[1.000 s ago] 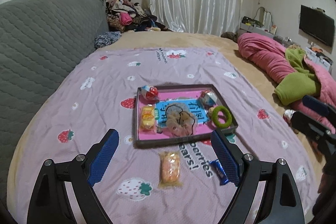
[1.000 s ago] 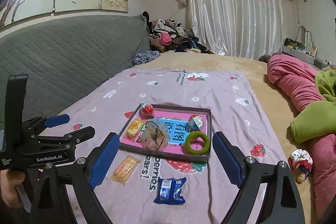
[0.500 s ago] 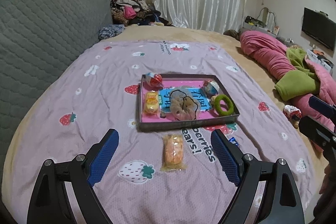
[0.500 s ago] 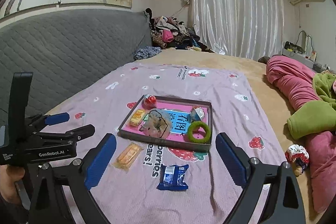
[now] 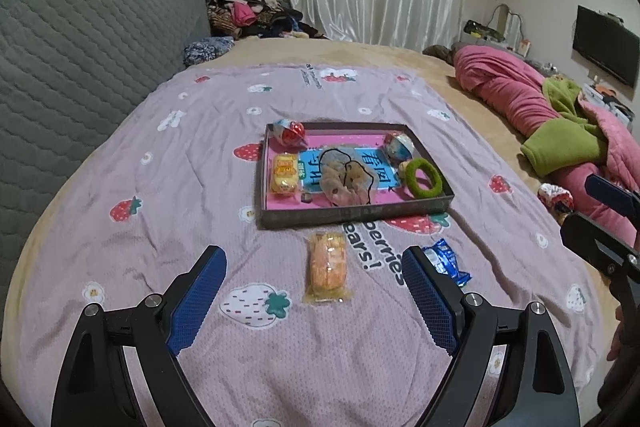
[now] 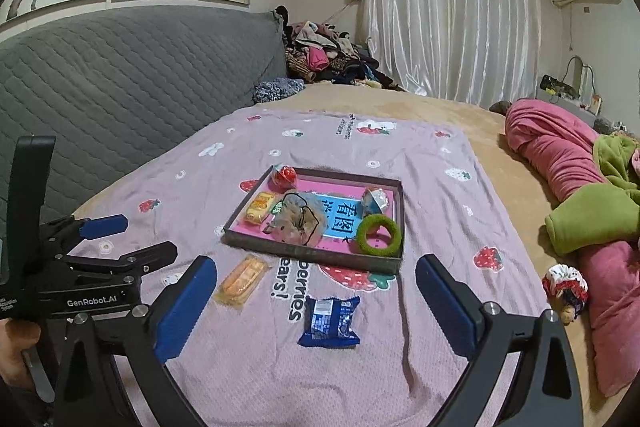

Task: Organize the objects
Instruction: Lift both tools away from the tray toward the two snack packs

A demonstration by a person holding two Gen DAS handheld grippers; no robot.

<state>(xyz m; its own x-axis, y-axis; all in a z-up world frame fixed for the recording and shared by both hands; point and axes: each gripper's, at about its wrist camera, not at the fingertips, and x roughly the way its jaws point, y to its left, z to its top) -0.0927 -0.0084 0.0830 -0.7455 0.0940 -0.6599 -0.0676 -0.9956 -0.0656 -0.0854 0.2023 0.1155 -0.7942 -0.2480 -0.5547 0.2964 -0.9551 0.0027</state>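
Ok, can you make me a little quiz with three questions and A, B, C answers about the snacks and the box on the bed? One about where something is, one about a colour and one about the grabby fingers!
1. Where is the blue snack packet?
A. Inside the tray
B. On the blanket, in front of the tray
C. On the pink quilt

2. What colour is the ring in the tray?
A. Green
B. Red
C. White

3. How is the left gripper right now?
A. Shut on the orange snack
B. Shut on nothing
C. Open, holding nothing

Answers:
1. B, it lies flat on the strawberry blanket, outside the tray's near wall.
2. A, the fuzzy ring in the tray's near right corner is green.
3. C, its blue fingers stand wide apart, and the orange snack packet lies on the blanket untouched.
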